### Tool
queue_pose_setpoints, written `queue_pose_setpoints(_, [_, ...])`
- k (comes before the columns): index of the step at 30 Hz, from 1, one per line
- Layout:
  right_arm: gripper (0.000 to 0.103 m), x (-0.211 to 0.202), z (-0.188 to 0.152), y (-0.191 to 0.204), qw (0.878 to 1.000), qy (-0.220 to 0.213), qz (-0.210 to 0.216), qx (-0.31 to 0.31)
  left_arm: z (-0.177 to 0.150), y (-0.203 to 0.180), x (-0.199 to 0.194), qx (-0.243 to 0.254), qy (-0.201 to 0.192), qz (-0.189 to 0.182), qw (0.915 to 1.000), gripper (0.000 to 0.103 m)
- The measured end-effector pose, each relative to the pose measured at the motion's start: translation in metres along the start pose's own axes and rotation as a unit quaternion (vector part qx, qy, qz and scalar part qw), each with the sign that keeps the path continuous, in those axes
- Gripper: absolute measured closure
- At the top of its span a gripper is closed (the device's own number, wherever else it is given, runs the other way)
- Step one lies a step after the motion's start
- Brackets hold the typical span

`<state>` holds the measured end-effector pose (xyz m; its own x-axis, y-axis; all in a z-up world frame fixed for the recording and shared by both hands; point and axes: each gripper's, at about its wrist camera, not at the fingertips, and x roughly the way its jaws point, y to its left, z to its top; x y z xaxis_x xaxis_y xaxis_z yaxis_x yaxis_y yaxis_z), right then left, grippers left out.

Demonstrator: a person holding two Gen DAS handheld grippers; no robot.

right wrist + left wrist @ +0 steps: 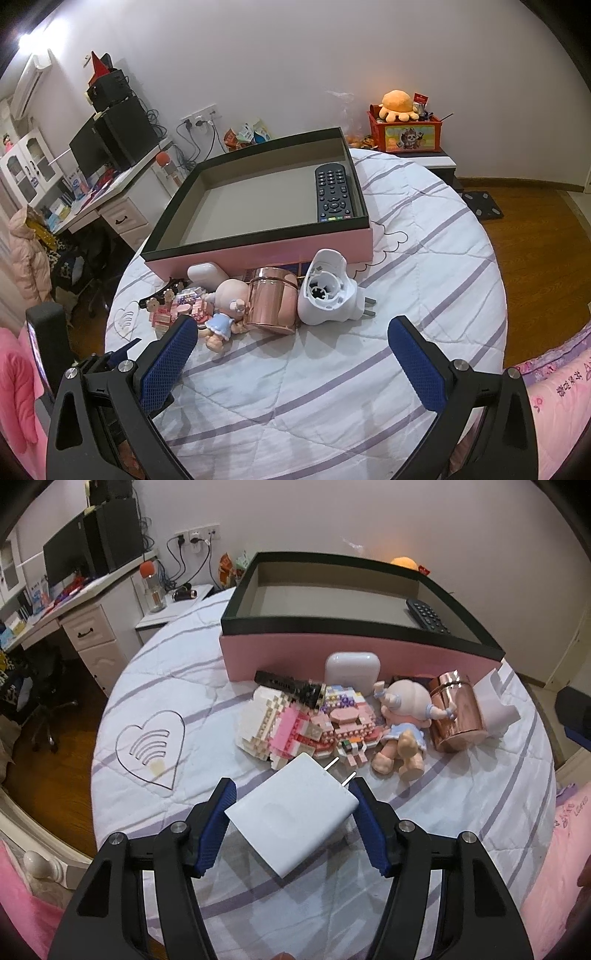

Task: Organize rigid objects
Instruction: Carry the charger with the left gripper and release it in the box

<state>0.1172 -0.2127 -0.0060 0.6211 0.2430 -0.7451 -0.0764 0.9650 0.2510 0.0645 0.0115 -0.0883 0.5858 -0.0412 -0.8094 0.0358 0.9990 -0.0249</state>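
My left gripper is shut on a white charger block, prongs pointing away, held above the bed. Beyond it lie a brick model, a black comb, a white earbud case, a small doll, a copper tin and a white plug-in device. The pink box holds a black remote. My right gripper is open and empty, in front of the copper tin and the plug-in device. The box and remote lie behind.
Everything rests on a white quilt with purple stripes. A desk with monitor stands far left. A red toy crate sits behind the bed. Pink bedding lies at the right.
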Motion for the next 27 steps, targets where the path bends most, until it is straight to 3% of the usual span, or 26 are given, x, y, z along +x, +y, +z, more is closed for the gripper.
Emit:
queue_pose_setpoints(15, [0.000, 0.010, 0.019, 0.012, 1.000, -0.012, -0.004, -0.015, 0.056, 0.011, -0.032, -0.013, -0.040, -0.007, 0.9991, 0.039])
queue_pose_setpoints(27, [0.000, 0.039, 0.065, 0.017, 0.998, -0.027, -0.027, -0.041, 0.129, 0.005, -0.005, -0.011, -0.061, -0.020, 0.9979, 0.038])
